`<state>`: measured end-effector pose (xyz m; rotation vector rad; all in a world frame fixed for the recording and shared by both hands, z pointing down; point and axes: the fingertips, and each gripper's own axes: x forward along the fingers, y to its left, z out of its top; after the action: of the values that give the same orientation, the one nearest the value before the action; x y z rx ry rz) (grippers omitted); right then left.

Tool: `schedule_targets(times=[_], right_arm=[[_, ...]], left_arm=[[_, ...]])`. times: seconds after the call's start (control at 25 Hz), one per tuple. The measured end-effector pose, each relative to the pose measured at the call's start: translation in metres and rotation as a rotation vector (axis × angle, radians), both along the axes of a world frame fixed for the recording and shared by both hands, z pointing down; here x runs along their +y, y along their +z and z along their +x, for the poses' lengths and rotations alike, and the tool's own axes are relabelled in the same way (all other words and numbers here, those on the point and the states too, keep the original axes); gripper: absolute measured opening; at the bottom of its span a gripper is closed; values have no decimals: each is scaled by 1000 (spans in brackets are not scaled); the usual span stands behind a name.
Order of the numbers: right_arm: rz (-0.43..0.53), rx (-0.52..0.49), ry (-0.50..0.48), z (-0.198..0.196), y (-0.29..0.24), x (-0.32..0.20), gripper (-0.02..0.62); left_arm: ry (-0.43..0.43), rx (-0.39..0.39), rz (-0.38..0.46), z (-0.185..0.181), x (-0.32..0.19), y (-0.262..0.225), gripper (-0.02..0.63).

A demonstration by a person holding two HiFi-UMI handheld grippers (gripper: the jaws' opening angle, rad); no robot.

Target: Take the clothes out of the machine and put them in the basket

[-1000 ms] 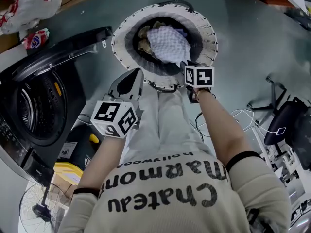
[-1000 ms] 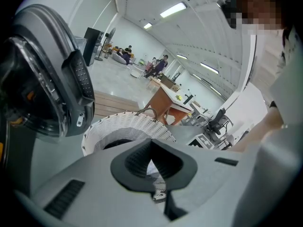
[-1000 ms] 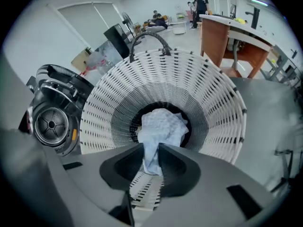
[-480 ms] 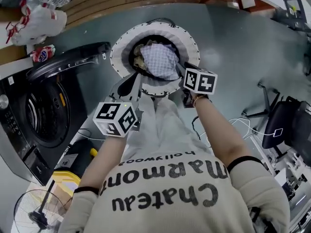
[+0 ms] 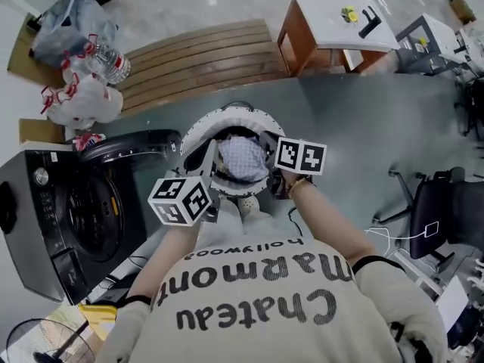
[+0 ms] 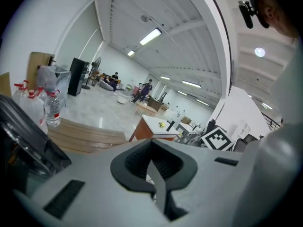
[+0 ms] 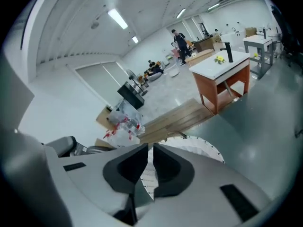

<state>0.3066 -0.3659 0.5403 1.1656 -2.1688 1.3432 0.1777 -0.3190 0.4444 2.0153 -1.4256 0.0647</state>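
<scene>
Jaws are sitting closed and empty on both the left gripper (image 6: 152,161) and the right gripper (image 7: 150,155), above the basket. Shirt (image 5: 265,308) lettering is reading "Chateau Marmont hollywood". Black front-loading washing machine (image 5: 68,218) is standing at left. Round white lattice laundry basket (image 5: 198,131) is facing mouth-up on the floor, holding a bunched blue-checked cloth (image 5: 243,157) with no clear long axis.

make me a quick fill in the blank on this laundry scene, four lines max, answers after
1. The checked cloth lies in a round basket whose rim is ____ in colour.
2. In the head view, the washing machine stands at the ____ side of the picture.
3. The machine's door is ____.
4. The bench beyond the basket is made of ____ slats.

Missing words: white; left; open; wooden
</scene>
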Motion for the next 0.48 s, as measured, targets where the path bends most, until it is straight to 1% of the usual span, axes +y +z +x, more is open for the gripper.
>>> schedule_targets(times=[0.08,0.2,0.36,0.48], right_arm=[[46,-53,-4,-6,-35,-5,53],[130,-98,-5,-10,-88,-16,51],[266,-130,-9,-12,-159,-27,48],[417,-125,-39,-14,-216,-34,48]], left_arm=[[2,7,47,3,-3,-28,8],[-27,56,99,2,-6,-66,8],[-34,24,199,-2,-7,-118,8],[-36,22,273,-6,-9,-155,8]])
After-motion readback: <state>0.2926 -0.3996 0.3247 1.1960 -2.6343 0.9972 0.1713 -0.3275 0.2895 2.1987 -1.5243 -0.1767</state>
